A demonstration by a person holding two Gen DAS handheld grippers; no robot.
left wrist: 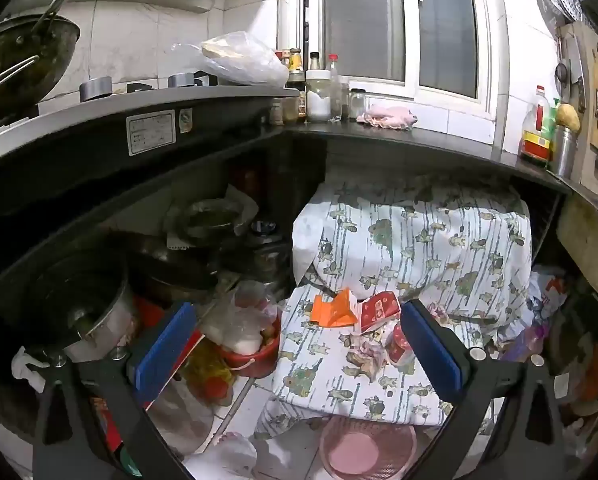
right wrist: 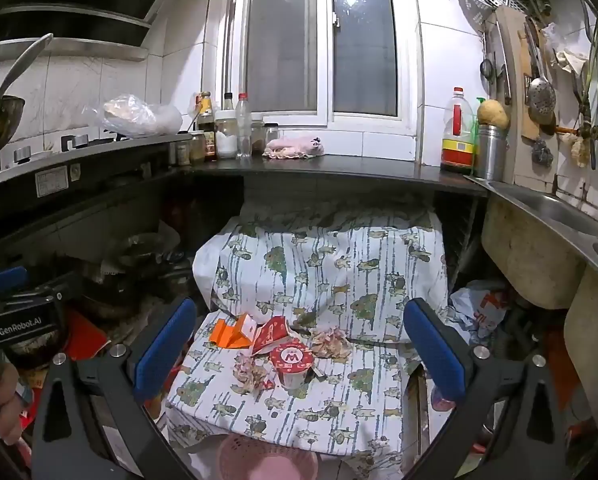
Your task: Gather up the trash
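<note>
Both the left gripper (left wrist: 299,344) and right gripper (right wrist: 299,344) gape wide and empty above the fish-patterned cloth (right wrist: 339,280), where the orange folded carton (right wrist: 231,335), red paper cup (right wrist: 291,364) and crumpled wrappers (right wrist: 333,343) lie.

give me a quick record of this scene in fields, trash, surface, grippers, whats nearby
setting: kitchen corner, under a dark counter
surface: patterned cloth draped over a low stand
trash on cloth: orange folded paper, red carton, red-lidded cup, crumpled wrappers
left gripper: open, empty, above the trash
right gripper: open, empty, above the trash
below front edge: pink basket on the floor
on counter: bottles and jars, pink cloth, oil bottle
right side: steel sink
</note>
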